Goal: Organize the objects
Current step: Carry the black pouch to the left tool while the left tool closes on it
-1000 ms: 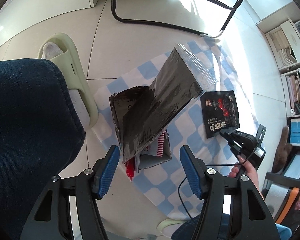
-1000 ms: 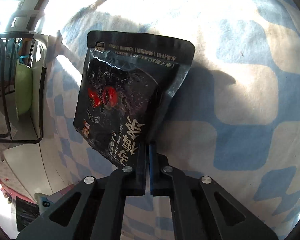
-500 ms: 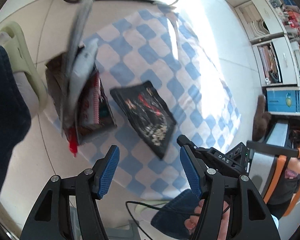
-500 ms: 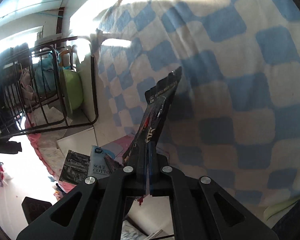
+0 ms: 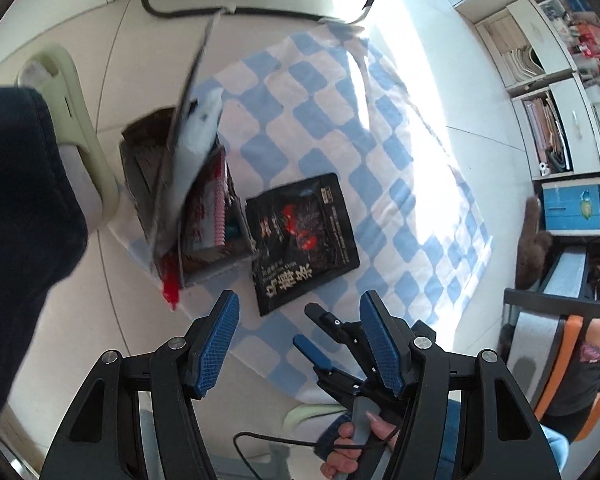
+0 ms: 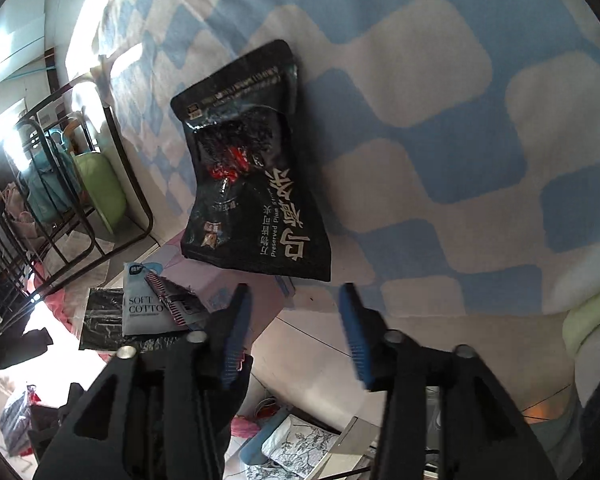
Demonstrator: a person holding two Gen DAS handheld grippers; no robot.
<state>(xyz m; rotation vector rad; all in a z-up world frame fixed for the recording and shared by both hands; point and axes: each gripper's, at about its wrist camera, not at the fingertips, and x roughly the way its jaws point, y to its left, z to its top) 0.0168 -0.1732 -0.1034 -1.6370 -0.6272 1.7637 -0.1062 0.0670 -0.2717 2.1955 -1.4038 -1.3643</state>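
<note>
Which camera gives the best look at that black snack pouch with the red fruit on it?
The left wrist view: the black snack pouch lies whole and flat on the checkered cloth, beside the box. The right wrist view shows it closer, print readable, but foreshortened and upside down.

Glossy black foil snack pouch (image 6: 252, 168); soft matt checked cloth (image 6: 440, 92); smooth glazed floor tiles (image 5: 80, 320)

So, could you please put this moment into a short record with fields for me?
surface: blue and white checked cloth on a tiled floor
black snack pouch: free of both grippers, beside the box
box: open, packets standing in it
right gripper: jaws opening, nothing between them
left gripper: open, holding nothing
</note>
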